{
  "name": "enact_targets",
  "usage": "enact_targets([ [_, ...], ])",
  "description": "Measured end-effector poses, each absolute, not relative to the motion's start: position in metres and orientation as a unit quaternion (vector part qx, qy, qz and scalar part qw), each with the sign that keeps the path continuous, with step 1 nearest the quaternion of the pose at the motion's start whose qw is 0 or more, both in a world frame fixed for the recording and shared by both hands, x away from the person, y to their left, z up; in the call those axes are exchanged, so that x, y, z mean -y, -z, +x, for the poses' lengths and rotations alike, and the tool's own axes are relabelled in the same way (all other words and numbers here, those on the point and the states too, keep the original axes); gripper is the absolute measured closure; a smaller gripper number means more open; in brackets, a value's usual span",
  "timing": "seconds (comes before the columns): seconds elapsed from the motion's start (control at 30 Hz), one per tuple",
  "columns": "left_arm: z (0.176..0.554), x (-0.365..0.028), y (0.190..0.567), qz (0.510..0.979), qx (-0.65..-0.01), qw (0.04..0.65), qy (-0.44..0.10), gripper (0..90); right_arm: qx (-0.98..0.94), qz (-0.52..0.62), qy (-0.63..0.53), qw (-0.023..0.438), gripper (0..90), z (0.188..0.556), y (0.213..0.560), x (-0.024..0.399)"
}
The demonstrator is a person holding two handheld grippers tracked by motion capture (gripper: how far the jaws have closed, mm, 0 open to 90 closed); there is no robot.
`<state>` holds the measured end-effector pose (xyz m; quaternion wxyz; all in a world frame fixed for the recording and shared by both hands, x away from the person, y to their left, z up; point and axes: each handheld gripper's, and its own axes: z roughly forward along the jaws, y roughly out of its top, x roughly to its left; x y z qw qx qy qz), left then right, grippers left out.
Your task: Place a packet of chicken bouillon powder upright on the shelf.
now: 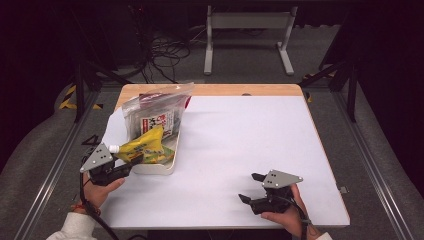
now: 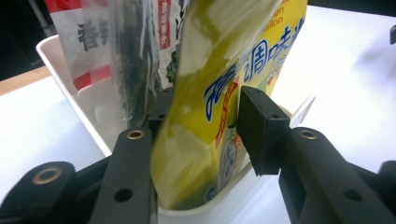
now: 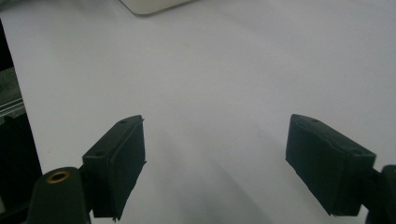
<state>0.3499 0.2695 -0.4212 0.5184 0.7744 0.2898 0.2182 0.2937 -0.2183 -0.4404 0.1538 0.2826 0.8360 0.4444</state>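
A white tray (image 1: 156,171) sits at the table's left side. In it a clear bag of dark seaweed with a red and white label (image 1: 155,112) leans upright. In front of the bag a yellow pouch (image 1: 142,145) with a white cap (image 1: 114,148) lies tilted, its lower end inside the tray. My left gripper (image 1: 133,163) is shut on this pouch at the tray's near left corner. Up close, the yellow pouch (image 2: 210,93) is pinched between the black jaws of the left gripper (image 2: 203,126), above the tray rim (image 2: 60,79). My right gripper (image 1: 250,187) is open over bare table at the front right, nothing between its jaws (image 3: 233,163).
The white table top (image 1: 250,135) has a wooden strip (image 1: 240,90) along its far edge. A tray corner (image 3: 154,4) shows far ahead of the right gripper. Beyond the table are a grey metal stand (image 1: 247,22) and floor cables (image 1: 165,55).
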Motion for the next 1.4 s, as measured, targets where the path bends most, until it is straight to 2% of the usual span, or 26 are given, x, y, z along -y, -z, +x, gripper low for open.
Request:
enact_targets([
  [0.13,0.347,-0.269,0.423,0.766,-0.307,0.517,-0.226,55.5,-0.836,0.28,-0.446,0.154,20.1,0.294,0.44,0.219],
  [0.17,0.347,-0.269,0.424,0.767,-0.308,0.515,-0.227,51.3,-0.837,0.279,-0.446,0.154,20.1,0.294,0.44,0.219],
  [0.3,0.344,-0.266,0.424,0.763,-0.313,0.516,-0.23,50.5,-0.836,0.28,-0.446,0.155,20.1,0.294,0.44,0.22],
  [0.37,0.342,-0.265,0.423,0.764,-0.313,0.515,-0.232,54.9,-0.836,0.28,-0.446,0.156,20.1,0.294,0.44,0.22],
  [0.47,0.342,-0.266,0.423,0.762,-0.315,0.516,-0.23,55.4,-0.835,0.281,-0.446,0.156,20.1,0.295,0.439,0.22],
  [0.9,0.348,-0.277,0.427,0.768,-0.299,0.537,-0.178,81.3,-0.837,0.279,-0.447,0.152,20.1,0.296,0.44,0.219],
  [1.23,0.35,-0.278,0.427,0.778,-0.289,0.529,-0.177,83.2,-0.837,0.28,-0.446,0.148,20.1,0.297,0.44,0.218],
  [1.33,0.346,-0.275,0.427,0.775,-0.288,0.529,-0.192,80.4,-0.837,0.279,-0.446,0.15,20.1,0.297,0.44,0.218],
  [1.4,0.343,-0.274,0.427,0.768,-0.3,0.527,-0.203,75.4,-0.836,0.279,-0.446,0.153,20.1,0.296,0.439,0.219],
])
